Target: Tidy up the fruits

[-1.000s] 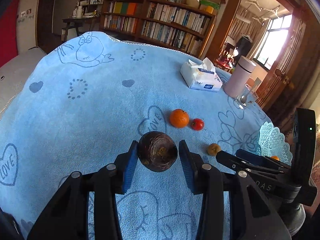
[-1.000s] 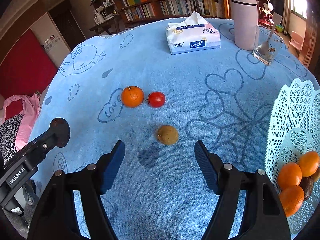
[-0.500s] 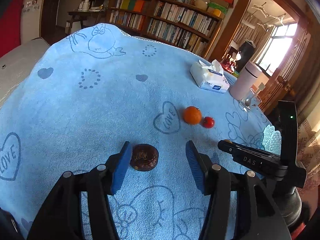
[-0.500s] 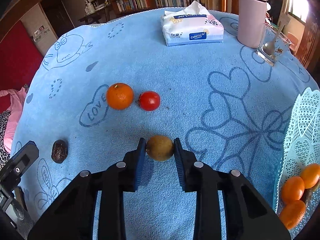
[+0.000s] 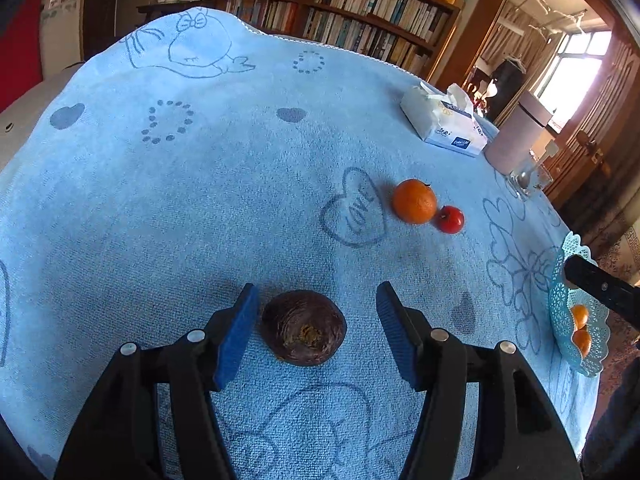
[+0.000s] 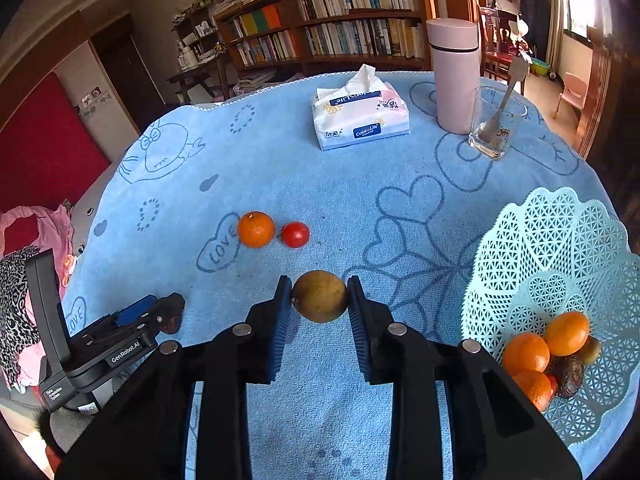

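Two blue pads (image 6: 357, 322) of the right gripper (image 6: 320, 300) are clamped on a yellow-brown fruit (image 6: 319, 296), held above the blue cloth (image 6: 344, 200). The left gripper (image 5: 316, 320) is held approx. half open w/ a dark wrinkled fruit (image 5: 304, 325) lying on the cloth between the jaws, nearer the left pad, not pressed. An orange (image 6: 256, 229) & tomato (image 6: 295, 234) are seen side by side beyond. A lattice basket (image 6: 560, 240) w/ fruit is placed at right.

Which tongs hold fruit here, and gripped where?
The right tongs clamp the yellow-brown fruit by its two sides. The left tongs hold nothing: the dark wrinkled fruit lies between their open pads.
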### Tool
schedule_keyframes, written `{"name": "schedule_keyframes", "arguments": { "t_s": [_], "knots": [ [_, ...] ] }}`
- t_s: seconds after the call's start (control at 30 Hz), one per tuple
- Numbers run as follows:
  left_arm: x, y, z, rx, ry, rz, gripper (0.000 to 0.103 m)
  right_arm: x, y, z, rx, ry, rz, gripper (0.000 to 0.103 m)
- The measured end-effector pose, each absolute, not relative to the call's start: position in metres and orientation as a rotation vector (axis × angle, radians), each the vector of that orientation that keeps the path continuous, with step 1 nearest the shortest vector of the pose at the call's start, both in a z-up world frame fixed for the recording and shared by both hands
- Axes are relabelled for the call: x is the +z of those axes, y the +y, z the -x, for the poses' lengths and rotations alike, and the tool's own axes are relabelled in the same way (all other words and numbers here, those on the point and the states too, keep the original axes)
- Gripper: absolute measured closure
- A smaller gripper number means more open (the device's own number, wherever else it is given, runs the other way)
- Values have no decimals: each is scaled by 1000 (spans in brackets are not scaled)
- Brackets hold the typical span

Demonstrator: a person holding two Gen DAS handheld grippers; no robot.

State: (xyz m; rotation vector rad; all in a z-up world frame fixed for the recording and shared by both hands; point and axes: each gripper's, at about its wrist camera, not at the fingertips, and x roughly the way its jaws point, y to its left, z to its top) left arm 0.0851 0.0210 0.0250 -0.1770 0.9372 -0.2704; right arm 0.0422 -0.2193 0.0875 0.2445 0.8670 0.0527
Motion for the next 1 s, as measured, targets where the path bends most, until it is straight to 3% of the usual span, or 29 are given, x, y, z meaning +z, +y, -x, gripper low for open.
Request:
{"name": "schedule_keyframes", "arguments": {
  "t_s": [0.17,0.3,0.43,1.0],
  "knots": [
    [16,16,-89,-257,949,126,42,92,-235,-25,39,842,-275,74],
    [18,15,-87,-263,952,115,60,98,-251,-10,21,813,-297,74],
    [27,16,-81,-285,937,134,65,105,-276,7,-13,776,-323,74],
    [67,-36,-39,-421,855,75,67,76,-373,58,-183,767,-482,72]
  ]
}}
